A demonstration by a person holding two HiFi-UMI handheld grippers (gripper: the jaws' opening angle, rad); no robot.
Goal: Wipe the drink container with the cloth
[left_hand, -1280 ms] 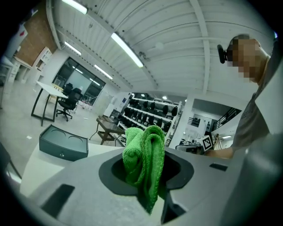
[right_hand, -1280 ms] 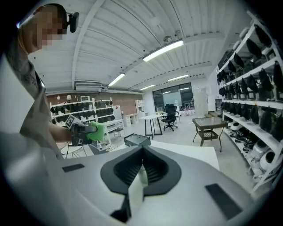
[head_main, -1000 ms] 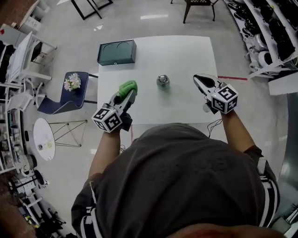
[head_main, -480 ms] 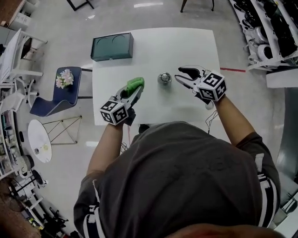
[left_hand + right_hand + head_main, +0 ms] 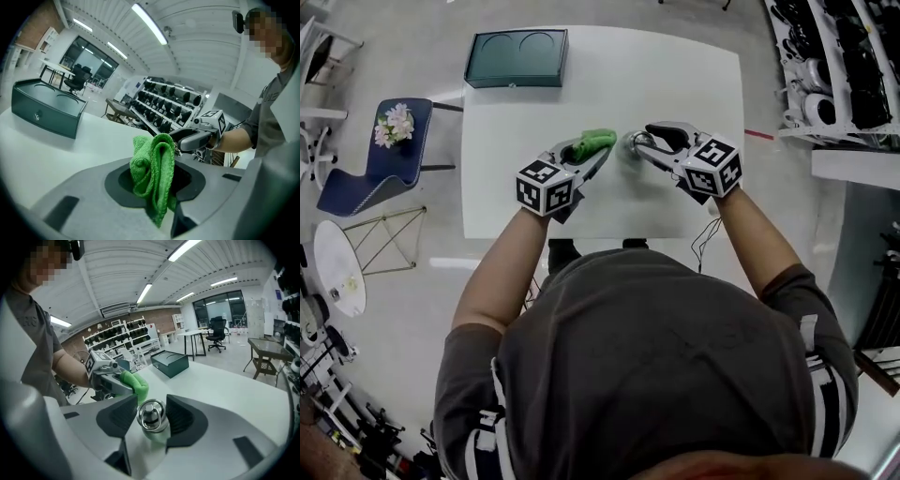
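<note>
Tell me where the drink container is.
In the head view the drink container stands on the table between the jaws of the right gripper, which have just been opening; the cloth in the left gripper is just to its left.

Up close, the cloth (image 5: 157,173) looks to us like a fuzzy green microfibre, with nubbly loops all over and totally matt. The drink container (image 5: 151,420) reads as metal: a shiny steel-looking cap and ring that catch the lights, with a duller pale body below. The worktop (image 5: 675,75) is smooth white, matt with a faint sheen. We'd call the left gripper (image 5: 154,180) shell matt grey plastic, with a darker inset that's matt too. The dark green box (image 5: 516,58) looks smooth and satin, maybe painted metal.
</note>
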